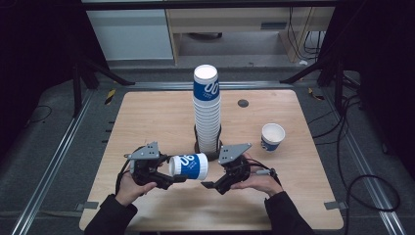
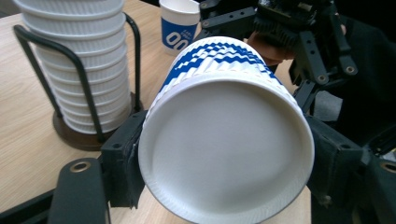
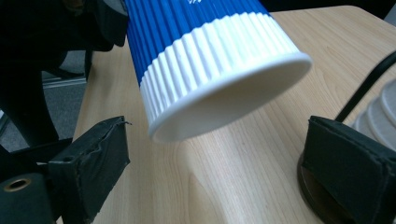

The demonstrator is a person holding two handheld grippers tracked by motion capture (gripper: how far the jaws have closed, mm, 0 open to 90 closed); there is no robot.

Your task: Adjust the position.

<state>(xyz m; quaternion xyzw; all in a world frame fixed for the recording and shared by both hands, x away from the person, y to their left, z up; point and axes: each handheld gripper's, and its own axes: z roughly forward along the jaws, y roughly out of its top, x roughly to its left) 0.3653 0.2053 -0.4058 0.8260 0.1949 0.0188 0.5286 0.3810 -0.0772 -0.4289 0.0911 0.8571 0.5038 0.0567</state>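
Your path at twelve o'clock is blocked by the cup stack point(image 1: 207, 111) in its stand; a lone cup point(image 1: 272, 136) sits at two o'clock. Bare table point(image 1: 147, 117) lies at ten.

Cup point(image 1: 189, 166) sideways between left gripper point(image 1: 172, 180) and right gripper point(image 1: 208, 185); cup stack point(image 1: 207, 112) just behind; single cup point(image 1: 272, 136) right of stack.

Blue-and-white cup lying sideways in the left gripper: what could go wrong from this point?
1. The left gripper clamps the cup only near its base; the thin ribbed wall may buckle or slip out.
2. The right gripper stands open with the cup's rim just ahead of it, untouched; closing there could crush the rim.
3. The tall stack of cups in its wire holder stands just behind both hands and may get knocked.
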